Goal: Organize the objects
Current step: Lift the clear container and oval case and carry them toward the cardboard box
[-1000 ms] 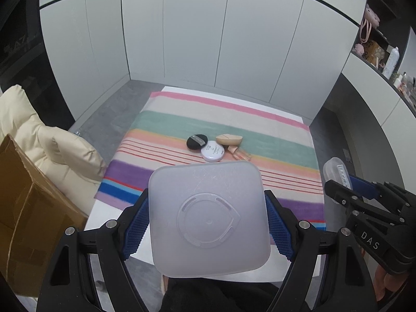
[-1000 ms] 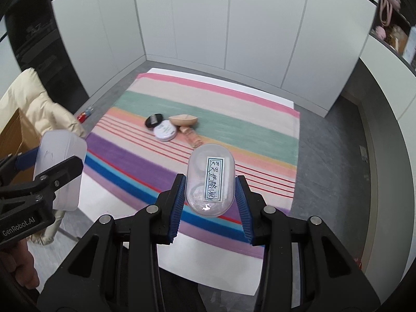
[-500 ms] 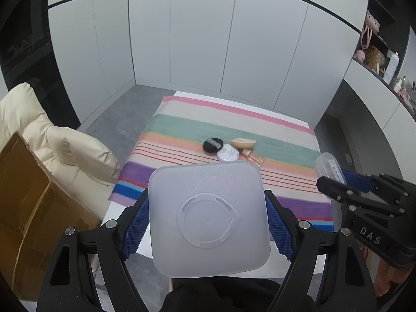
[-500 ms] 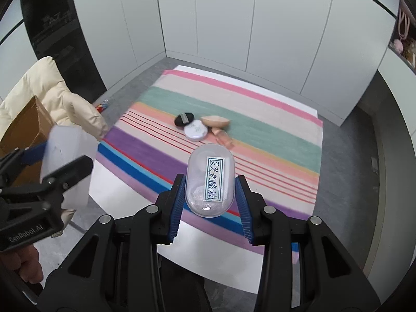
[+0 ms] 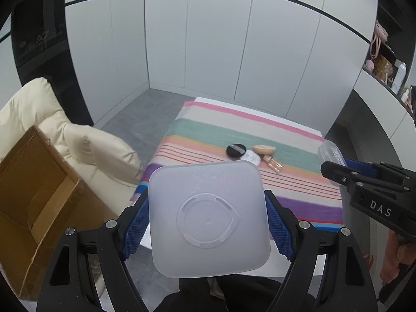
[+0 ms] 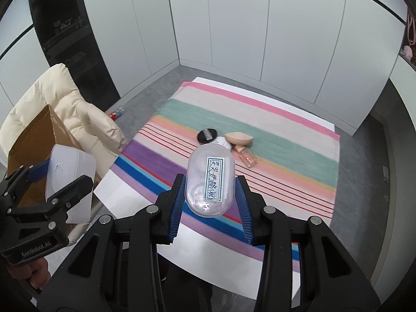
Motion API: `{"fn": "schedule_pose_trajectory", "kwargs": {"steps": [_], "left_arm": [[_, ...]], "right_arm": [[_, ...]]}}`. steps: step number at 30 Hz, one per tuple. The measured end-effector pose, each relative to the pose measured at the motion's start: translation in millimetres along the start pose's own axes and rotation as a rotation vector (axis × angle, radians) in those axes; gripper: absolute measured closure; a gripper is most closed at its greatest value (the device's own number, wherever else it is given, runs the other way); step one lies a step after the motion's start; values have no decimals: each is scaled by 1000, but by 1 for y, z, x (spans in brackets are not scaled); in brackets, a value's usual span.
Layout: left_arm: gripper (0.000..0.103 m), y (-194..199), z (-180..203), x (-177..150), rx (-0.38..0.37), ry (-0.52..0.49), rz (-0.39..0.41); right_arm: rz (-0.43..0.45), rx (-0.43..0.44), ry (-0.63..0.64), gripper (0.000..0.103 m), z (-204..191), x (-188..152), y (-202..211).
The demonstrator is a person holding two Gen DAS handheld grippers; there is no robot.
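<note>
The left gripper [image 5: 206, 221] is showing matte black angular arms, blue ribbed finger pads [image 5: 135, 223] and silver screw heads; its side is reading "GenRobot.AI". The right gripper [image 6: 209, 195] is looking alike, with white "DAS" lettering. Bare skin of the right hand [image 5: 397, 257] is peeking out below its body.

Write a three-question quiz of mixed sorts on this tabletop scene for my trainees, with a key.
1. True or false: the left gripper is shut on a square frosted container.
2. What is stuck on the oval clear container in the right gripper?
A. a handwritten label
B. a red ribbon
C. nothing
3. Fill in: the black puff, white round case, beige sponge and small bottle lie on a ______ cloth.

Key: 1 true; 2 A; 3 striped.
</note>
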State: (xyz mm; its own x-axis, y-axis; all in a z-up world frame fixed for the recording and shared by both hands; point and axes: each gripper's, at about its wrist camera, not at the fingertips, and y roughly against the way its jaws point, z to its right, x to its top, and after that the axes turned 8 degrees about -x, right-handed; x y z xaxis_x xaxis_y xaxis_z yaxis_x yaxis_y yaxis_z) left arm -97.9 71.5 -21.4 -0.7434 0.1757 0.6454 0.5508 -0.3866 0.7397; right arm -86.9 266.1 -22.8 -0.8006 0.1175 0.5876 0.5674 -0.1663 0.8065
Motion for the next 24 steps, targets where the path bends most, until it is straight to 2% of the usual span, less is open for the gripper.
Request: {"fn": "schedule_pose_trajectory", "kwargs": {"steps": [24], "left_arm": [[20,38,-88,-7,104,129,58]], "right_arm": [[31,99,149,63,-107,17,-3]]}}
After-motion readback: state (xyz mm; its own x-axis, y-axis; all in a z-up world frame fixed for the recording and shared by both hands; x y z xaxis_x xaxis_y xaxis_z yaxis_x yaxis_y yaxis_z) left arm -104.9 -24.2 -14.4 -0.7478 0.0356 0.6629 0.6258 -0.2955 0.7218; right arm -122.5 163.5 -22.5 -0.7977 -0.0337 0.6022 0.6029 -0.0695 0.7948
